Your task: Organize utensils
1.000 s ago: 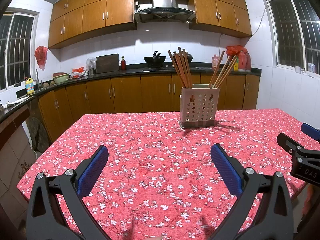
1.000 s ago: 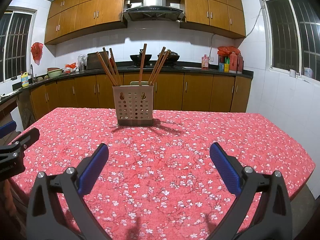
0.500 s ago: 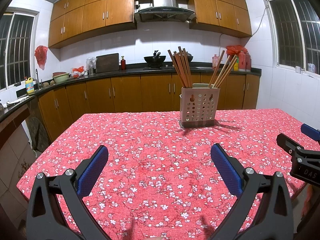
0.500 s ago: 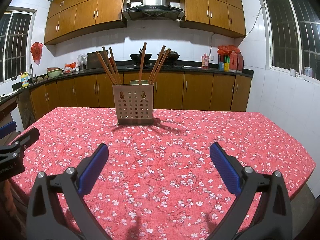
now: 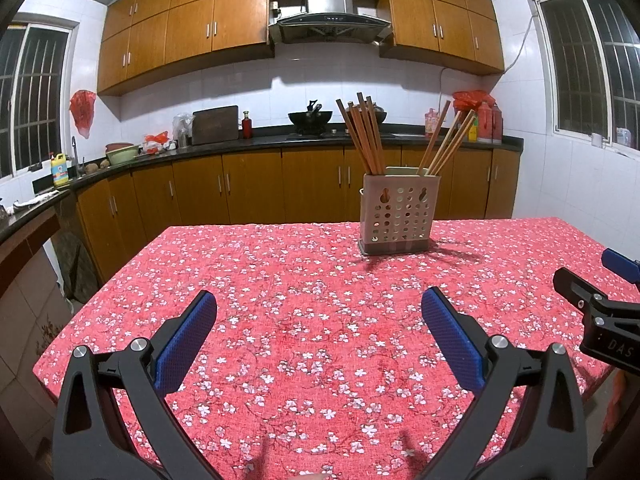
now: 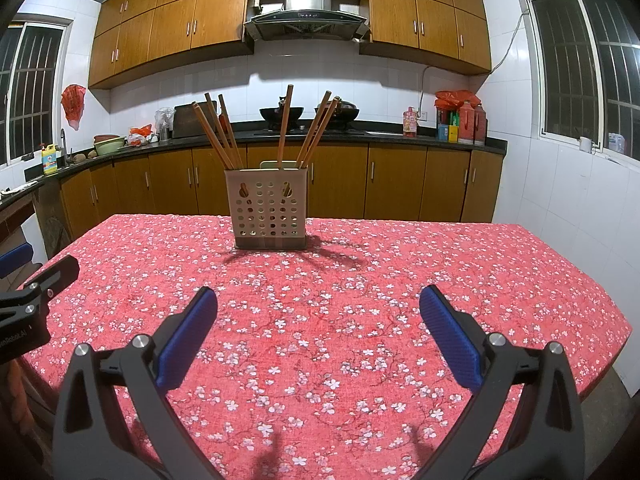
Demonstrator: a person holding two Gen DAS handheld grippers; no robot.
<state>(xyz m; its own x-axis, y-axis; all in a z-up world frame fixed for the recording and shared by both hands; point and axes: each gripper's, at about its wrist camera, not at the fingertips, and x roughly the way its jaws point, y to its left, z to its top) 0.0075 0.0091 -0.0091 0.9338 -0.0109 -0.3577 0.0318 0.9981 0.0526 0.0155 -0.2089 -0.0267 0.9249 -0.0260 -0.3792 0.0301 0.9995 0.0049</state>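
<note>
The holder (image 5: 396,213) stands upright on the table (image 5: 304,280), near its far edge and closer to the far right corner in the left wrist view. Chopsticks (image 5: 362,136) lean out of it in 2 groups, one to the left and one to the right. The left gripper (image 5: 319,312) is wide, holds nothing, and is above the near part of the table. The holder is well ahead of it and a little to its right. The right gripper (image 6: 318,306) is also wide and empty, above the near edge. From it, the holder (image 6: 269,212) is well ahead and slightly to the left, with the chopsticks (image 6: 285,124) spread like a fan. Neither gripper touches the holder.
</note>
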